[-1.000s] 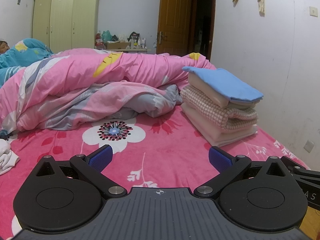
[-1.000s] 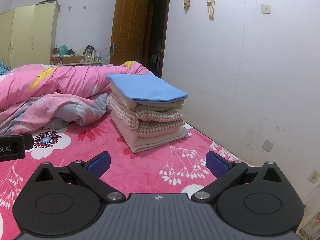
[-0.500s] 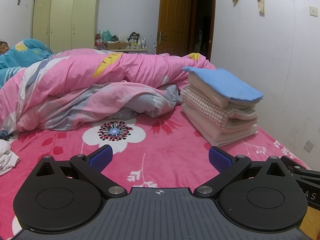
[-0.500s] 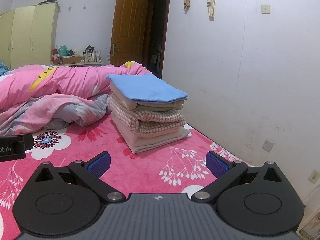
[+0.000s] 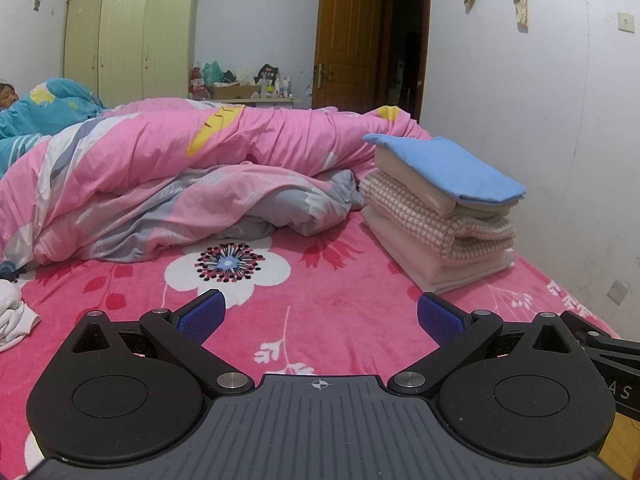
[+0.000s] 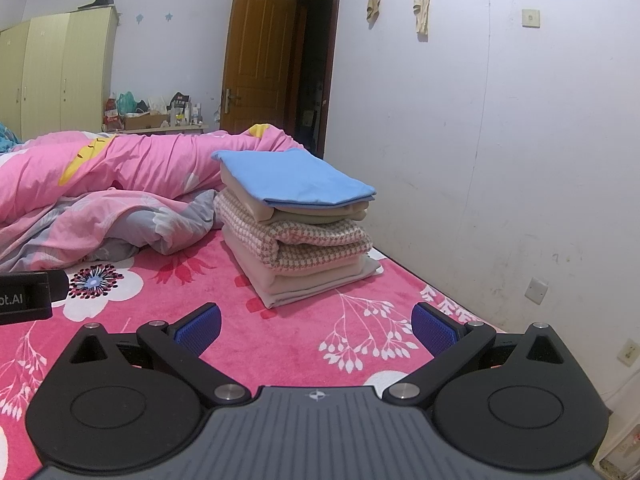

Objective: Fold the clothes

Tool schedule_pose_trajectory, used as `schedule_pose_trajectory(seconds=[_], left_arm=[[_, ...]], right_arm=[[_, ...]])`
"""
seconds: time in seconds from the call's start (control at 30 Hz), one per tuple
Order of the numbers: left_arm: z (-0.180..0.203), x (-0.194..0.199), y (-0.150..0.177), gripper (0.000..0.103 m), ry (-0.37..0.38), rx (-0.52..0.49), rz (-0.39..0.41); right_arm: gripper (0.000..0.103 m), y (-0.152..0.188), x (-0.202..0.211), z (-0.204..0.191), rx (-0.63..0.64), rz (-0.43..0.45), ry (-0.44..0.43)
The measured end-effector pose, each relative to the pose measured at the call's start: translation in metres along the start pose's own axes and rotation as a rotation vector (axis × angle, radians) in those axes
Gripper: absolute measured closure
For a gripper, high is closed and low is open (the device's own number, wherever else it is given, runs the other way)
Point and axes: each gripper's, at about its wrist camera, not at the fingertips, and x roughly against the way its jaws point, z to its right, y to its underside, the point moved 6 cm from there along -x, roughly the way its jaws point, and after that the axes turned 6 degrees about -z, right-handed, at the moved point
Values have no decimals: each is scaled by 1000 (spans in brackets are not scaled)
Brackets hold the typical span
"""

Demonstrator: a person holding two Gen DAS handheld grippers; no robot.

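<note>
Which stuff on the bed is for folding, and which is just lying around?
For folding: folded stack, blue piece on top, white garment.
Just there: pink quilt, wardrobe, cloths on wall hooks.

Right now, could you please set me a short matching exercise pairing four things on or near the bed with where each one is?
Things:
1. blue cloth
2. checked blanket
3. white garment
4. wardrobe

Places:
A. by the far wall
B. top of the folded stack
C. middle of the folded stack
D. left edge of the bed, unfolded

Pairs: 1-B, 2-C, 3-D, 4-A
</note>
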Motion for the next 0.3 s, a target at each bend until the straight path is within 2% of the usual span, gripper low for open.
schedule_pose_trajectory(seconds=[0.3], left_arm=[[0, 0, 0, 0, -1, 0, -2]], right_arm=[[0, 1, 2, -2, 1, -2, 1]])
